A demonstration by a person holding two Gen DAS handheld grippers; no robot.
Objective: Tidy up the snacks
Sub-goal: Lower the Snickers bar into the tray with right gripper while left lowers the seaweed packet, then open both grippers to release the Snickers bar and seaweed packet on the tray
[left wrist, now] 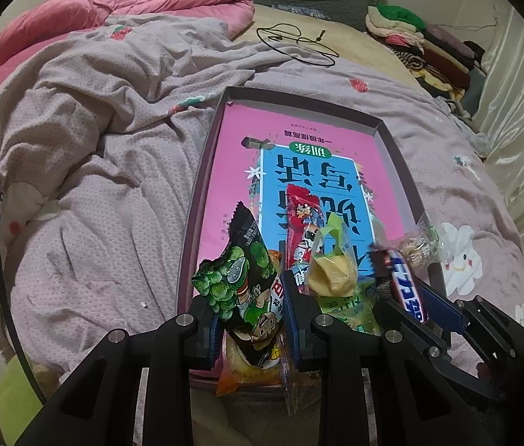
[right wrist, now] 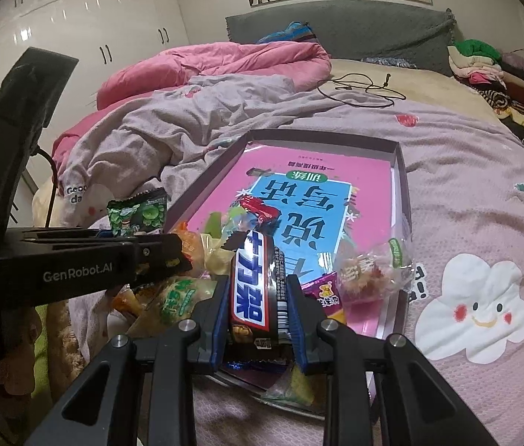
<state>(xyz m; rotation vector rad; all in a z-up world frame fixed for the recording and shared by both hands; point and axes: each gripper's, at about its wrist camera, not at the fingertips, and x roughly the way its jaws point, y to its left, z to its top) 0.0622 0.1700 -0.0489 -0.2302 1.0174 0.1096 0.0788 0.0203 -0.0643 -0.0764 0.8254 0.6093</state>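
Two grippers each have a snack clamped. The left gripper (left wrist: 250,319) has its jaws narrowed onto a green pea snack packet (left wrist: 241,278), which stands up between the blue pads with its black serrated end at the top. The right gripper (right wrist: 258,319) has its jaws pressed on the sides of a Snickers bar (right wrist: 252,286), the bar pointing away from the camera along the fingers, its barcode side against the right pad.

Both packets hang over the near end of a shallow cardboard tray (left wrist: 384,126) that lies on the bed. In the left wrist view the right gripper and its bar (left wrist: 408,290) show just to the right, over the tray's near right corner. In the right wrist view the left gripper's black body (right wrist: 76,260) reaches in from the left, with the pea packet (right wrist: 137,212) above it.

Under and around the jaws lies a heap of other snacks: a red wrapped stick (left wrist: 300,223), a clear bag with a yellow pastry (left wrist: 330,271), a clear-wrapped brown sweet (right wrist: 369,264) against the tray's right wall, a purple packet (right wrist: 323,293) and an orange packet (left wrist: 239,375) at the near edge. A pink and blue book (right wrist: 299,189) covers the tray's floor.

Around the tray spreads a mauve blanket (left wrist: 94,193) with a cloud face print (right wrist: 473,312). Beyond it lie a pink quilt (right wrist: 232,63), a black cord (left wrist: 299,42) and stacked clothes (left wrist: 421,44).
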